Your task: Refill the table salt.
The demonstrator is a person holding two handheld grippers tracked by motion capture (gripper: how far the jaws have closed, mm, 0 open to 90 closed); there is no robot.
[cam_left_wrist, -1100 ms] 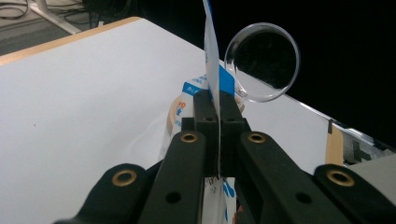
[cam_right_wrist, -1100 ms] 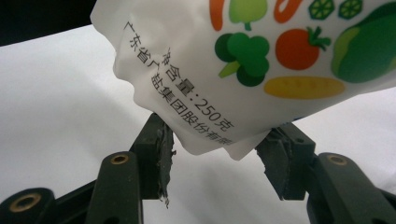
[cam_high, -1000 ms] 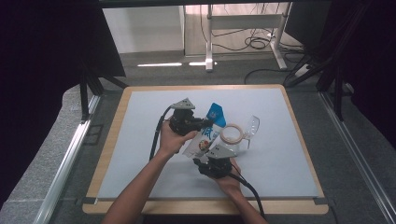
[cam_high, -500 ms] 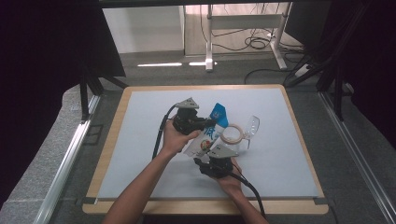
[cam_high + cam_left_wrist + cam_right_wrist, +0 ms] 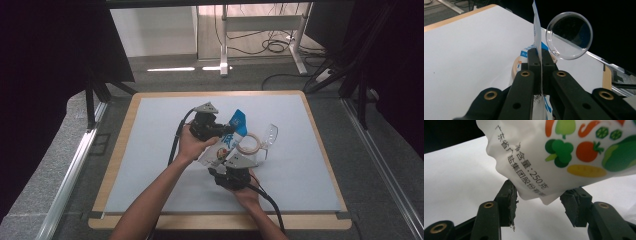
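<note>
Left gripper [image 5: 220, 129] had its jaws pressed together on the top edge of the pouch [image 5: 226, 142], pinching the thin sealed film edge-on [image 5: 537, 50]. Pouch hung off that grip over the middle of the bench [image 5: 150, 150], slightly toward the far edge, and clear of the surface as far as I could tell. Its long axis ran diagonally, blue top pointing to the far right corner, printed bottom toward the near edge.

Right gripper [image 5: 231, 167] sat just under the low end with jaws spread. In the right gripper view the bottom corner of the pouch [image 5: 544, 195] dipped into the gap between the two pads, touching neither that I could see. So the pouch lay straight ahead of and just above the right jaws, and the right hand was the nearer one to the free end.

Tape roll [image 5: 248, 144] and clear round dish [image 5: 569, 35] sat just beside the pouch on its right-edge side.

Likely next: close right on that corner. Not much film in the gap, so risk of a shallow bite.
</note>
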